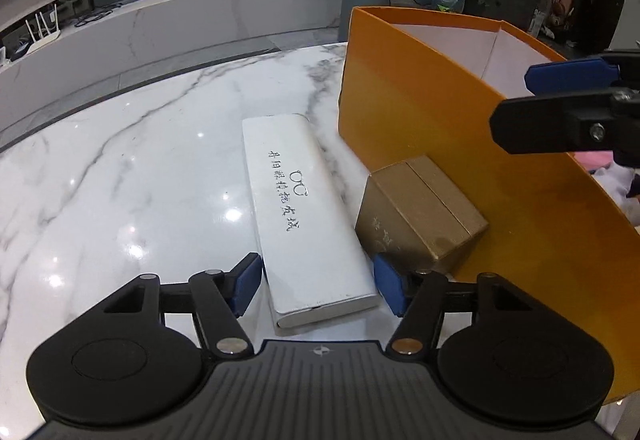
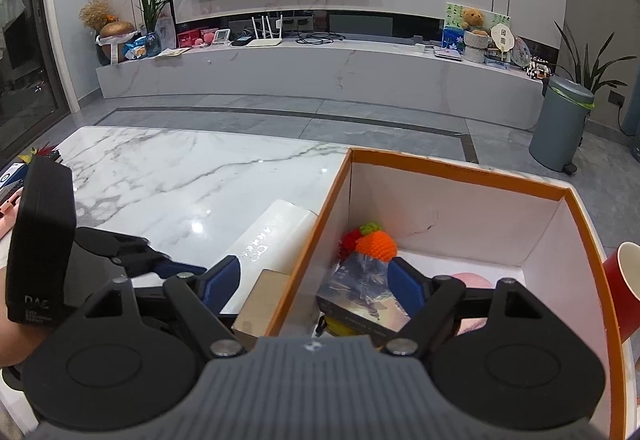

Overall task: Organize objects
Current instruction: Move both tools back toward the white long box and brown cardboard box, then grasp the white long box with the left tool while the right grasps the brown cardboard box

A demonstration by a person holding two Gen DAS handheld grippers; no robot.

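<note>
A long white case [image 1: 312, 216] with grey lettering lies on the marble table [image 1: 120, 180]. My left gripper [image 1: 319, 289] has its blue pads against both sides of the case's near end. A small gold box [image 1: 420, 208] leans against the tall orange box [image 1: 420, 112] just right of the case. My right gripper [image 2: 314, 284] stands open above the orange box's left wall [image 2: 336, 200], nothing between its fingers. Below it, inside the box, lie a printed carton [image 2: 360, 292] and an orange crochet toy [image 2: 376, 244]. The right gripper [image 1: 516, 100] also shows over the box in the left wrist view.
A red cup [image 2: 624, 280] stands right of the orange box. A pink item [image 2: 472, 280] lies inside the box. Small objects [image 2: 12, 180] sit at the table's left edge. Beyond the table are a grey bin [image 2: 560, 120] and a low marble bench [image 2: 320, 68].
</note>
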